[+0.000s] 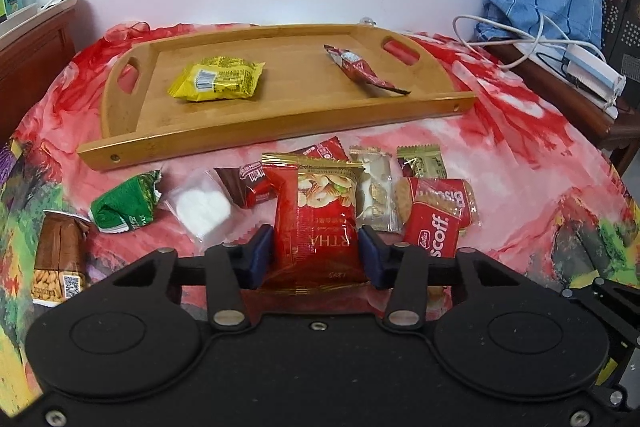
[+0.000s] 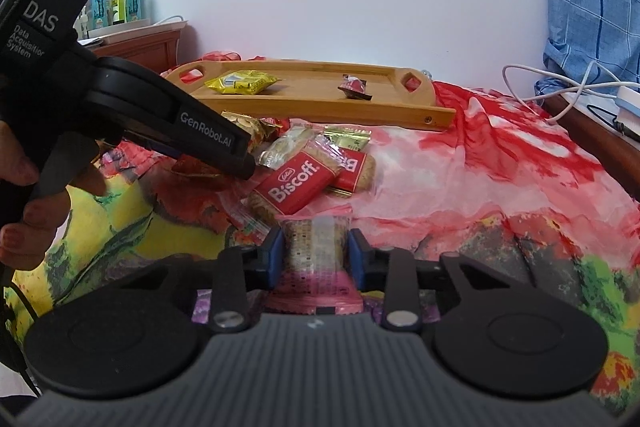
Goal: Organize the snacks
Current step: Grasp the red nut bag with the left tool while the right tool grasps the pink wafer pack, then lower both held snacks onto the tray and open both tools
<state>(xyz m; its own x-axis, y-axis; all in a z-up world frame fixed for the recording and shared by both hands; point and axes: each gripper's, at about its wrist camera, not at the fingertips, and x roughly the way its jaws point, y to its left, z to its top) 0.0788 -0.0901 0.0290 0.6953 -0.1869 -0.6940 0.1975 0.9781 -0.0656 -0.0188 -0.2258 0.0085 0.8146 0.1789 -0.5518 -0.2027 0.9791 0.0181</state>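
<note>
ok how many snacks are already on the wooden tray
2: a yellow packet toward the left of the wooden tray, and a red wrapper toward its right. Nothing seems hidden there.

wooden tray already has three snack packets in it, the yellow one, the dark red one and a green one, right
Not quite: the wooden tray holds two packets, the yellow packet and the dark red packet. The green packet lies on the cloth in front of the tray, as the left wrist view shows.
</note>
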